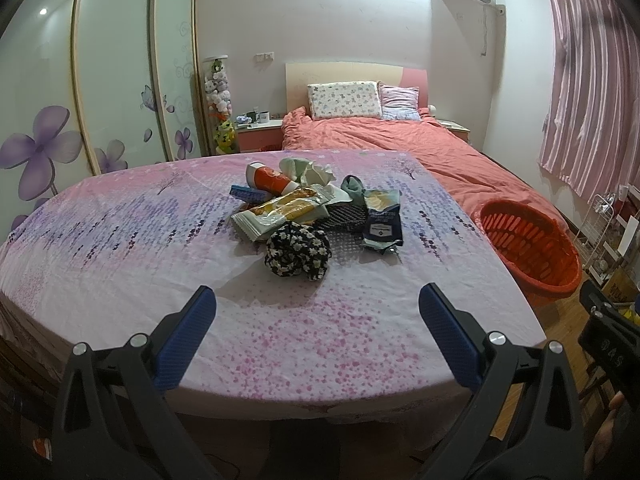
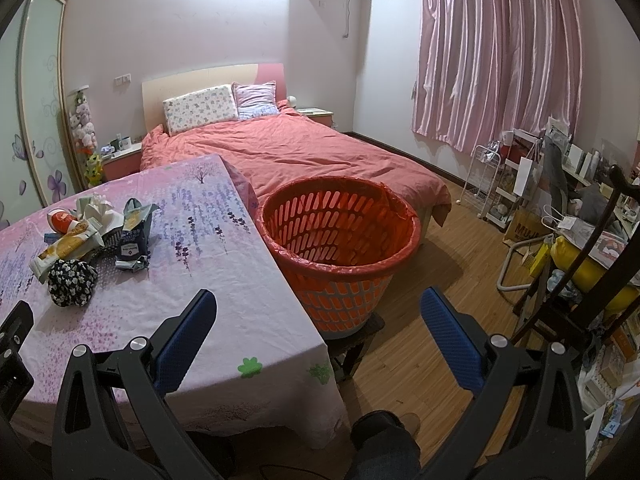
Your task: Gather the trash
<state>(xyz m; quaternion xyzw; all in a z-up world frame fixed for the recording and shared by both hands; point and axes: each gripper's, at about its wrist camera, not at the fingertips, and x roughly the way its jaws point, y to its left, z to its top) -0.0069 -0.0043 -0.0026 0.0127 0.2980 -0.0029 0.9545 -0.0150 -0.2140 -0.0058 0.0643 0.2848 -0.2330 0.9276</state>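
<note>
**Two open claws hover over a surface strewn with trash, basket waiting at its side**

The left claw (image 1: 317, 312) sits low over the near edge of the surface (image 1: 120, 264), which is draped in a pink and lilac floral cloth. Its blue-padded fingers (image 1: 188, 336) are spread wide apart and hold nothing. The right claw (image 2: 318, 316) hangs off the surface's right corner, one finger over the cloth and the other over the wooden floor (image 2: 452, 248); its fingers are also wide apart and empty.

The trash lies in a loose pile near the middle of the surface, well ahead of the left claw. Nearest is a crumpled black floral cloth (image 1: 298, 252). Touching it from behind is a yellow snack wrapper (image 1: 280, 210) lying flat. Behind that rests an orange and white cup (image 1: 270, 178) on its side, with crumpled white tissue (image 1: 308, 170) just beside it and a small blue box (image 1: 246, 193) at its left. To the right of the pile lies a dark blue packet (image 1: 382, 222), torn open.

An orange slatted basket (image 2: 340, 240), lined with a red bag, stands upright just beside the surface's right edge, raised on a dark stool (image 2: 356, 344). Its inside looks empty. Beyond it stretches a bed (image 2: 304, 152) with a coral cover.
</note>
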